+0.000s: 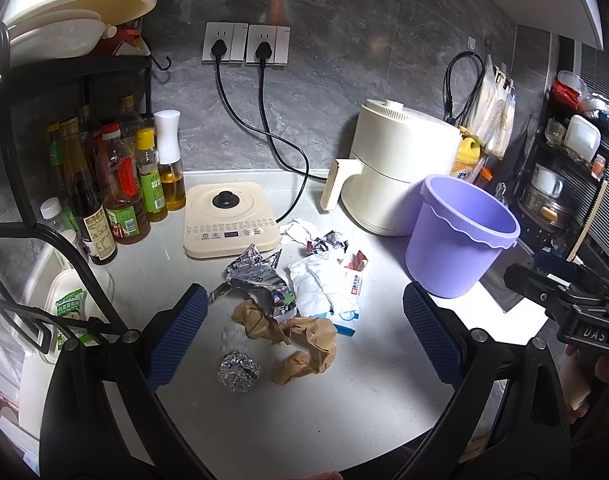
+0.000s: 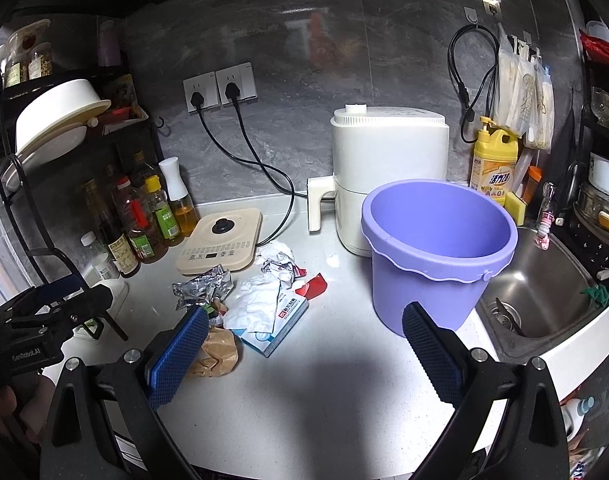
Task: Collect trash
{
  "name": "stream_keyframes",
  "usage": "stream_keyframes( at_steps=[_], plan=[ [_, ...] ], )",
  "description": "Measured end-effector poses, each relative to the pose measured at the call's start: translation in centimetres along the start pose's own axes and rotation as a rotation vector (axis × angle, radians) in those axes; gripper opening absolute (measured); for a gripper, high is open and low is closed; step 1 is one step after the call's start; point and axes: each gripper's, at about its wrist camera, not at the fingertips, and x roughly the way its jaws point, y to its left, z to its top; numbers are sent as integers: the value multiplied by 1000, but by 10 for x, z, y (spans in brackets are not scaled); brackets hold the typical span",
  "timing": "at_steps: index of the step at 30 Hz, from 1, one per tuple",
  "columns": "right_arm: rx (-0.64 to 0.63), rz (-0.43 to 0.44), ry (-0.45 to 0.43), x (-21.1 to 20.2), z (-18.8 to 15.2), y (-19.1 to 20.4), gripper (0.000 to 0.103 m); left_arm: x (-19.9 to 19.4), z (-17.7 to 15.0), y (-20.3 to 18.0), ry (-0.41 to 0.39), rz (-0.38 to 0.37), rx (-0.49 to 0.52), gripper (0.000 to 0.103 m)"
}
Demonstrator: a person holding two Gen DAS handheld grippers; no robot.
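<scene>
A pile of trash lies on the white counter [image 1: 344, 392]: a foil ball [image 1: 239, 371], crumpled brown paper [image 1: 304, 340], a torn silver wrapper [image 1: 256, 280], white tissue [image 1: 316, 280] and a small blue-white box [image 1: 350, 304]. A purple bucket [image 1: 460, 236] stands to the right of the pile, empty inside. My left gripper [image 1: 304, 336] is open above the brown paper and foil ball. My right gripper [image 2: 304, 352] is open and empty over bare counter, between the brown paper [image 2: 216, 354] and the bucket [image 2: 436, 252]. The box [image 2: 276, 320] and wrapper [image 2: 200, 286] lie beyond it.
A cream induction cooker [image 1: 228, 216] and a white air fryer [image 1: 400, 168] stand behind the trash, their cables plugged into wall sockets [image 1: 244, 44]. Sauce bottles [image 1: 120, 184] and a black rack [image 1: 44, 240] line the left. A steel sink [image 2: 540, 284] lies right of the bucket.
</scene>
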Motion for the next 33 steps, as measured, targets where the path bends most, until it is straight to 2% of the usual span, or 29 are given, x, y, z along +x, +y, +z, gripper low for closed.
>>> stream_keyframes(
  at_steps=[33],
  plan=[
    [5, 1, 18, 2, 3, 6, 95, -5, 1, 1, 2, -13, 13, 97]
  ],
)
